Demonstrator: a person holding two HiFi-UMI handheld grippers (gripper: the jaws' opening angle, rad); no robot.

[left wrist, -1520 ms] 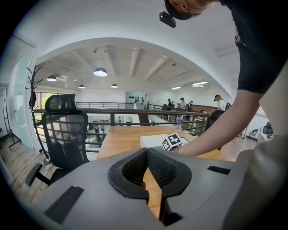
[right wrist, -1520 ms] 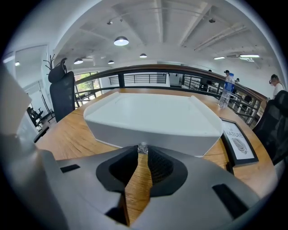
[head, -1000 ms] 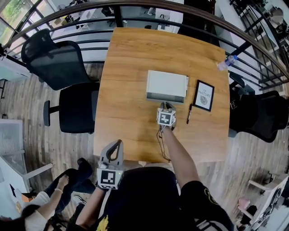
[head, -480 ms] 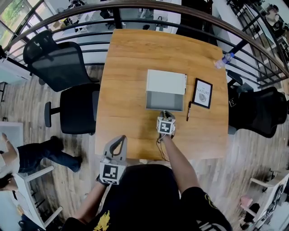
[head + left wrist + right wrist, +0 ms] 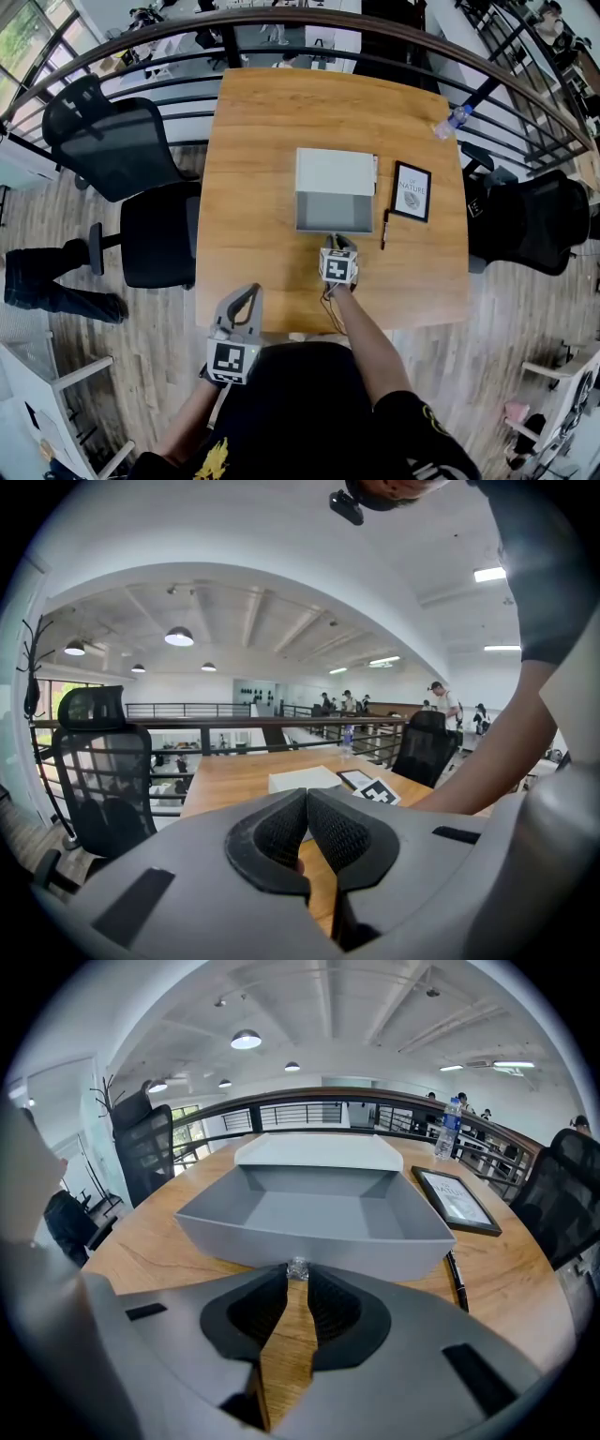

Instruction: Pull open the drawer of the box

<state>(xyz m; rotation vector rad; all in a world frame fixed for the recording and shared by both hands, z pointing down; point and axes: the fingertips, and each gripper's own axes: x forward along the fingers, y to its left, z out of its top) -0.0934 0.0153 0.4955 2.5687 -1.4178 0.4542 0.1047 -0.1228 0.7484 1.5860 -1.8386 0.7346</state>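
Right gripper view: pinching the drawer [image 5: 309,1215] knob [image 5: 297,1267] with right tool [image 5: 297,1277], tips only. Could slip off, or haul drawer clean out of box [image 5: 315,1150]. Idle, pressed together: left tool [image 5: 306,796].

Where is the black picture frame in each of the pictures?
Head view: picture frame lies right of centre, right of the box.
Left gripper view: picture frame is small, mid-picture, right of the box.
Right gripper view: picture frame lies at right, beside the box's open drawer.
Shared landmark: the box.
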